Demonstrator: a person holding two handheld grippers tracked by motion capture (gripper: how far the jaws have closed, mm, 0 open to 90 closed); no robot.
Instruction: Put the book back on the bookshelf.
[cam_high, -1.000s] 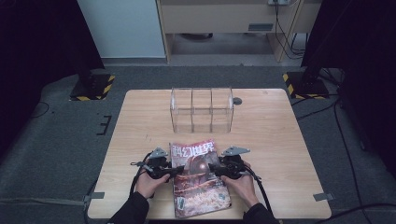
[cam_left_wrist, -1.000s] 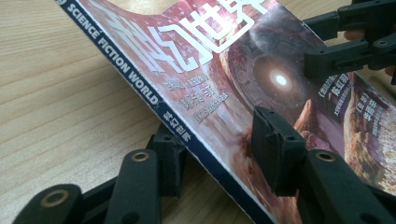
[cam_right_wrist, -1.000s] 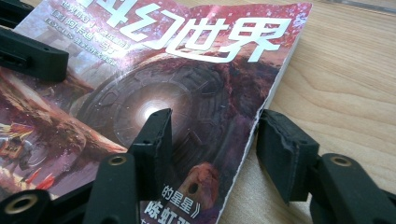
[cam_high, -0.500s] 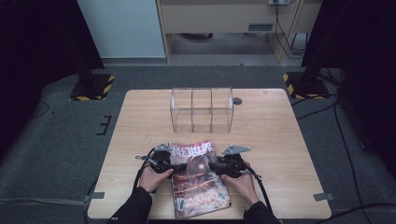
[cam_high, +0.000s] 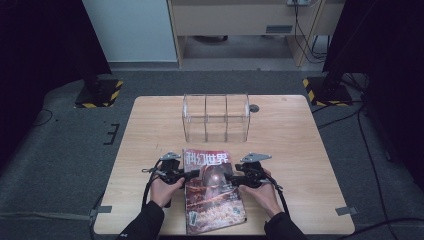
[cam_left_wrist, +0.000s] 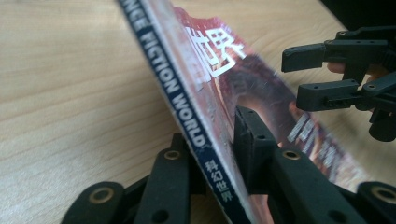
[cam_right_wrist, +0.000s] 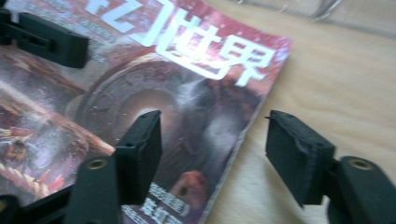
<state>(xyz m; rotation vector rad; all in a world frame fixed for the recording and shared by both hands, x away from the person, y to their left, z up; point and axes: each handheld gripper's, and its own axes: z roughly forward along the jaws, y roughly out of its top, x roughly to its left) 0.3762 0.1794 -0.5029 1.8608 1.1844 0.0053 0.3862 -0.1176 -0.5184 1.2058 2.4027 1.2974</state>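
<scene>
Table: pale wood, fine straight grain, square top, matte. Grey carpet floor around it.

Magazine: glossy cover, dark red with large white characters across the top and a round metallic motif at centre. It lies at the near middle of the table, between both hands. Its spine is dark blue with white lettering, "FICTION WORLD" legible in the left gripper view.

Left gripper: black, hinged plastic links with brass-coloured pivot rings. The jaws are closed on the spine edge of the magazine, one pad under it and one on the cover. The spine edge is raised off the wood and the cover tilts.

Right gripper: jaws wide apart, gripping nothing. In the right gripper view one flat rubbery pad sits over the cover and the other over bare wood, the magazine's free edge between them. Whether the pads touch the cover cannot be told.

Clear plastic rack: transparent, rounded top, divided into three compartments, standing at the far middle of the table, well apart from the magazine.
</scene>
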